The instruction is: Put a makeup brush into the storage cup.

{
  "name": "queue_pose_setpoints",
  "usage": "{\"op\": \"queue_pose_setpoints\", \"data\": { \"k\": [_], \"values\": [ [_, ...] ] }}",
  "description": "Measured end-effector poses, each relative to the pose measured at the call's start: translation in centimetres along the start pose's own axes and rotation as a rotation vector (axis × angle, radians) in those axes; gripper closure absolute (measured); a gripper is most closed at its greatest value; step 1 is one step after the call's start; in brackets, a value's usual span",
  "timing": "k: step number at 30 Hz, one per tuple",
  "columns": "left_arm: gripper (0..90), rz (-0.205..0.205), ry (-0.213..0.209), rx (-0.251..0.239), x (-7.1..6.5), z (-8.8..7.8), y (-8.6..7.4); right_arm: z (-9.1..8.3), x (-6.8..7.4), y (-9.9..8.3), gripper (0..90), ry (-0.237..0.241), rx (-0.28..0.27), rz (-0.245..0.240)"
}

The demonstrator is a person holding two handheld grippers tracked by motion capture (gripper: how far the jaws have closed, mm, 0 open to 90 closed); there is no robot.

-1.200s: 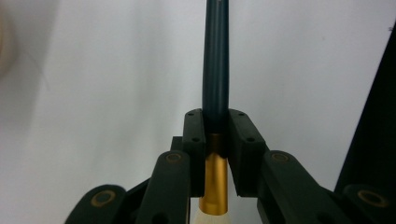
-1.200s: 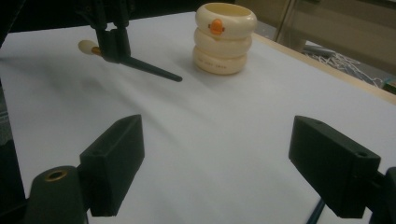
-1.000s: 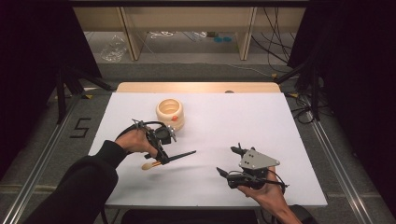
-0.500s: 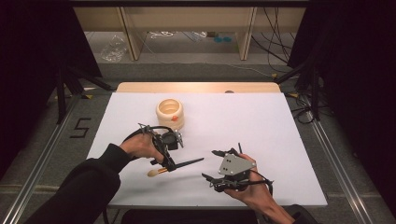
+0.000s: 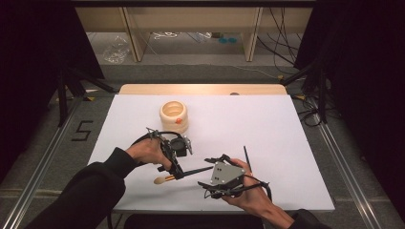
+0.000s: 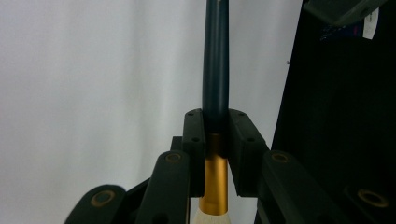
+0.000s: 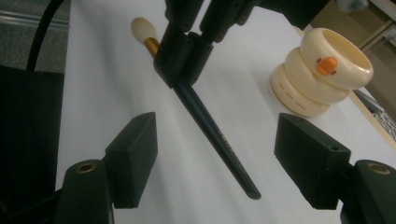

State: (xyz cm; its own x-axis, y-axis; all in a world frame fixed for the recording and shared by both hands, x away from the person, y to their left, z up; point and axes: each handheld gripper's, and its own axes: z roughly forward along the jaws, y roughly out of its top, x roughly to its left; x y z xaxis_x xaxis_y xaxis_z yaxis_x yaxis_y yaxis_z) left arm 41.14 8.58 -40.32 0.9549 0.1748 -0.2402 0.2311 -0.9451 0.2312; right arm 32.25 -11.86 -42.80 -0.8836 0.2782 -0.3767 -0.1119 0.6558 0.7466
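Left gripper (image 5: 177,172) near the front edge of the white table (image 5: 286,143), a little left of the middle. Jaws squeezed tight on a makeup brush (image 5: 184,173), pinching it right where the gold band meets the dark handle. Brush held off the table, lying almost flat. Soft cream tip (image 5: 159,180) sticking out on the left side of the jaws. Long dark handle (image 5: 199,170) sticking out on the right side, aimed at the other gripper.

In the left gripper view: gold band (image 6: 214,172) and dark handle (image 6: 215,60) straight up between the two black jaws, with the fluffy tip at the very bottom.

Right gripper (image 5: 210,179) just beside the end of the handle, close to the front edge of the table. Jaws spread wide apart, touching nothing, though just now closing in a little. In the right gripper view: brush handle (image 7: 219,135) in the gap between the two black pads (image 7: 133,156), not touching either one.

Round cream cup (image 5: 174,116) with an orange spot, standing upright farther back on the table, toward the back edge, well apart from both grippers. Same cup (image 7: 322,79) seen in the right gripper view, up in the top right.

A thin black stick (image 5: 247,159) lying flat on the table, just behind the right hand.
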Motion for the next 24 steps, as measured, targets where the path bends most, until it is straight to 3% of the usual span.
{"op": "queue_pose_setpoints", "data": {
  "k": [7,15,16,17,20,22,23,24],
  "values": [
    [78.2,-0.006,-0.007,0.008,-0.2,0.0,0.0,1.2,0.5,0.7,36.4,0.03,0.04,-0.094],
    [78.2,0.005,-0.022,0.019,-0.5,0.0,0.4,2.1,0.7,1.2,42.8,0.033,0.069,-0.188],
    [78.2,0.002,-0.022,0.018,-0.6,0.0,0.4,2.2,0.6,1.2,44.2,0.034,0.061,-0.23],
    [78.2,0.004,-0.02,0.02,-0.6,-0.1,0.5,2.1,0.8,1.3,45.2,0.032,0.073,-0.198],
    [78.2,0.006,-0.019,0.02,-0.7,-0.3,0.6,2.3,1.0,1.4,47.5,0.038,0.082,-0.193],
    [78.2,0.004,-0.02,0.02,-0.8,-0.4,0.7,2.6,0.7,1.5,49.7,0.035,0.072,-0.256],
    [78.2,0.005,-0.018,0.022,-0.8,-0.4,0.8,2.6,0.8,1.5,51.2,0.04,0.086,-0.242],
    [78.2,0.013,-0.016,0.025,-0.8,-0.5,0.8,2.7,0.7,1.5,52.2,0.036,0.091,-0.27]
  ]
}}
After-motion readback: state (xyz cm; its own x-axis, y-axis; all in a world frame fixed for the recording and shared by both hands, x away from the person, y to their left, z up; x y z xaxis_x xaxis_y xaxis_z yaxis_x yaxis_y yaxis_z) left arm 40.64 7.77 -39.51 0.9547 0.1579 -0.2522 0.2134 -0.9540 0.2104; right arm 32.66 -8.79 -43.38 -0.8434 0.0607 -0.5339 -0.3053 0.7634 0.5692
